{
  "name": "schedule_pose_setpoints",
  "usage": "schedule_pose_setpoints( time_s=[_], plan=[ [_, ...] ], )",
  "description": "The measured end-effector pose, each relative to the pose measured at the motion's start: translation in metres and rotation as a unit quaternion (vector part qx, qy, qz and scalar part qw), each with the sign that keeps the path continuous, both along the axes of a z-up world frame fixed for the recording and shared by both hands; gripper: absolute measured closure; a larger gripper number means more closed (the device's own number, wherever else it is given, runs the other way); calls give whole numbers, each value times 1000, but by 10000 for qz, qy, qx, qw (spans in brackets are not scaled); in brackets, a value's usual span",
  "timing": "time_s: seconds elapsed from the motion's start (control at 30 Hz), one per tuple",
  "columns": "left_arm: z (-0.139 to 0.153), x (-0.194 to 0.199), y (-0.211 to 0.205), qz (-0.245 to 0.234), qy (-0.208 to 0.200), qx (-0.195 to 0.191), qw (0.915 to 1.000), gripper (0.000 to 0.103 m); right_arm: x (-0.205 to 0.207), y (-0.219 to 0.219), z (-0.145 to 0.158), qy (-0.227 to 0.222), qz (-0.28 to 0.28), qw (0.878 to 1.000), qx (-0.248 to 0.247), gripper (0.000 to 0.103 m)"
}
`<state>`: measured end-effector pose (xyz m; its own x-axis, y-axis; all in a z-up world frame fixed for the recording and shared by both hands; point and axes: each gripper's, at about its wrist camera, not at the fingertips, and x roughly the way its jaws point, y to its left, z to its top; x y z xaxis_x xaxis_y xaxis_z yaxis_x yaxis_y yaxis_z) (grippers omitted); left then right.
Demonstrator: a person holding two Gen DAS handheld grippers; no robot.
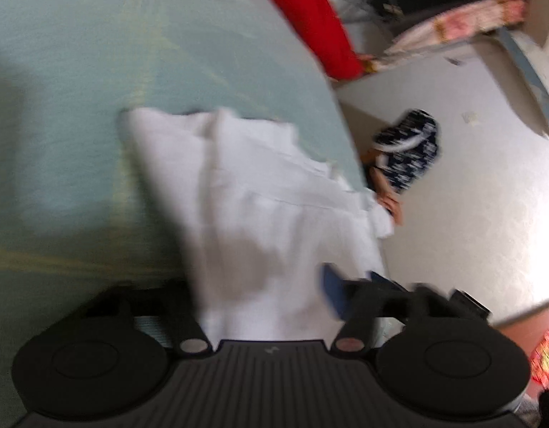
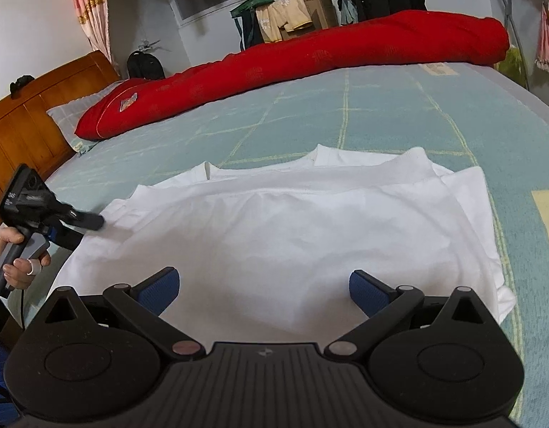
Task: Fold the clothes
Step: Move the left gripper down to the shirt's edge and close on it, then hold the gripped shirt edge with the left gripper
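Seemingly, left gripper (image 2: 96, 222) fingers pinch the white shirt (image 2: 274, 235) edge; right gripper (image 2: 263, 290) fingers spread wide.

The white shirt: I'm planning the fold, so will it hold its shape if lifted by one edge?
Probably not. The white shirt lies limp and wrinkled on the bed, so it should droop. It looks thin and light. Layers may slide apart.

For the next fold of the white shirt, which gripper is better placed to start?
Probably left. The left gripper already sits at the white shirt's side edge, apparently closed on the cloth. The right gripper hangs open above the hem, gripping nothing.
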<state>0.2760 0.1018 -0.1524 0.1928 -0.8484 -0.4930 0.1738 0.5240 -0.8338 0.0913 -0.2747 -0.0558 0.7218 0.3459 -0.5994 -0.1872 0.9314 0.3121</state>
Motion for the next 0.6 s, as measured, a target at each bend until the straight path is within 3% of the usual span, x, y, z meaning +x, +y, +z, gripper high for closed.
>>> schedule_pose_setpoints(
  time_s=[0.07, 0.37, 0.6],
  plan=[
    [-7, 1, 4, 122, 159, 42, 9998, 81, -1, -1, -1, -1, -10, 10000, -16, 0],
    [2, 0, -6, -66, -135, 521, 9985, 84, 0, 3, 0, -15, -45, 10000, -38, 0],
    [7, -5, -5, -72, -241, 652, 9976, 84, 7, 17, 13, -166, 175, 9984, 509, 0]
  ],
)
